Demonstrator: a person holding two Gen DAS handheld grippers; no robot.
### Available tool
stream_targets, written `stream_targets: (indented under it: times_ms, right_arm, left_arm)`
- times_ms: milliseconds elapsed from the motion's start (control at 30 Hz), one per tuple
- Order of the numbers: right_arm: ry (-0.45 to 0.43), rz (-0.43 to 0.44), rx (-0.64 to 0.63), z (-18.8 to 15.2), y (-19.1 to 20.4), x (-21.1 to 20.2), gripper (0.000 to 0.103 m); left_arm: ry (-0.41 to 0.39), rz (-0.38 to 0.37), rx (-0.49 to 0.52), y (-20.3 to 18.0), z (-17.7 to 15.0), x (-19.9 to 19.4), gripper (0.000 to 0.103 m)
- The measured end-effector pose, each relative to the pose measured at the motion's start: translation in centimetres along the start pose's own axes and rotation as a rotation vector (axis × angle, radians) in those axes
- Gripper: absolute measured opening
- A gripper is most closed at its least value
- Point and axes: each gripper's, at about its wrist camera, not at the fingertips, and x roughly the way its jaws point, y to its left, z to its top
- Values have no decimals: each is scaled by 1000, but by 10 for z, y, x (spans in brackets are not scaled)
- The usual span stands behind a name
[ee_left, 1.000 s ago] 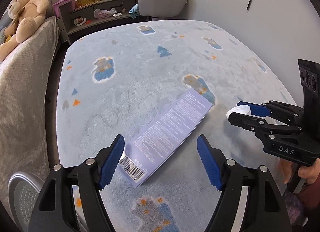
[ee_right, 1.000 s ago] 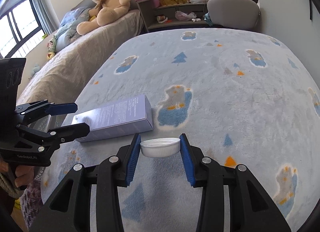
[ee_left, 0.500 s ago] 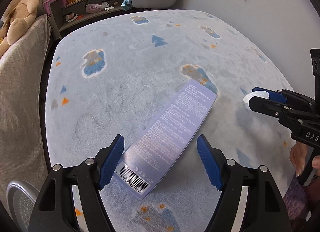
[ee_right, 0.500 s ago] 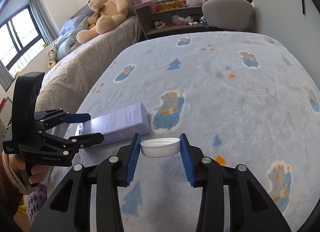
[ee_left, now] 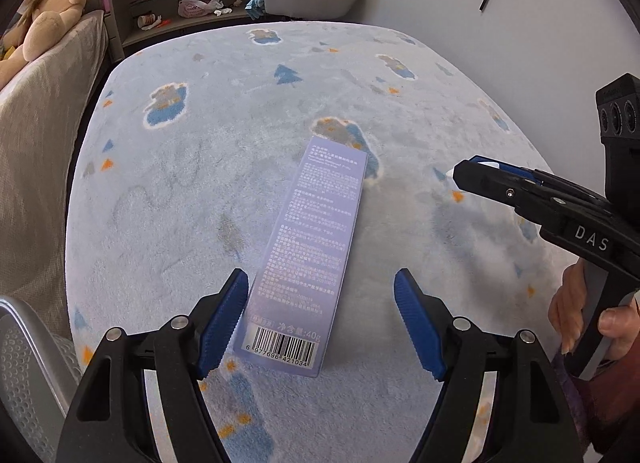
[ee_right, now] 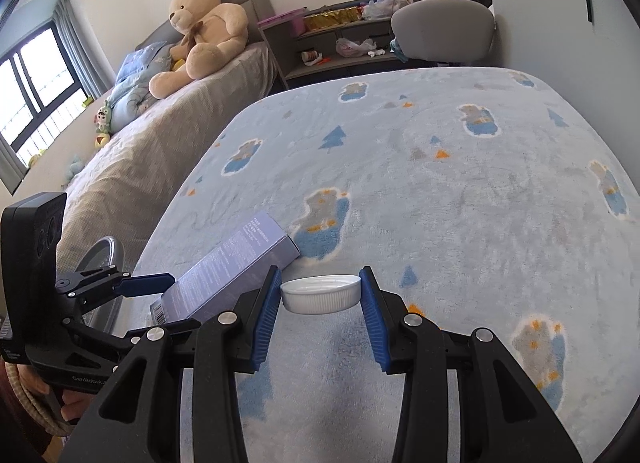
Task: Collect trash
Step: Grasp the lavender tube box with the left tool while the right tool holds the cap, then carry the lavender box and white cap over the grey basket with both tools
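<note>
— Two pieces of trash show up from the left wrist. How far along does it look?

— Partway, I'd judge. From the left wrist, the left gripper has its jaws wide apart with nothing pressed between them. The purple box lies flat on the blue blanket, barcode end nearest the camera, sitting in the gap between the jaws, closer to the left pad but not touching either as far as I can see. So that piece is not yet picked up.

— And the other gripper from there?

— The right gripper reaches in from the right edge, held by a hand. Only a sliver of white shows at its tip, so that view alone doesn't tell much.

— What does the right wrist add?

— There it's plain: the right gripper has its jaws clamped on a white cap, open side up, held above the blanket. That piece is collected. The box lies just behind and to the left of the cap, and the left gripper sits at its near end, one blue pad visible beside it.

— Anywhere to put the trash?

— A round metal rim, possibly a bin, shows at the left beside the bed, but I can't be sure. What's left, in my view, is closing on the box and dropping both pieces off.
</note>
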Motion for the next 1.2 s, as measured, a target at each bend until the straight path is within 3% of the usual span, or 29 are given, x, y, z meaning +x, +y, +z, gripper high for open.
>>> stream_targets:
  times_ms: [400,533,700,933,1200]
  right_arm:
    - [-15,-1,18,0,-9,-7,39]
    - [-19,-5,21,0,-11,-8,39]
    - [-24,-15,26,0,-13,-11,39]
    - [-23,-37,-11,-5,2,-15,39]
    - [-14,-8,-131,-11,69,-12,39]
  left_arm:
    - [2,110,-32,-13,19,31,70]
    - [24,134,-30,-18,25,43,52]
    - [20,132,-54,-21,22,42,45]
    - [-74,178,-135,-8,-10,-4,45]
    - [-185,311,-254,36,-66,-80,45]
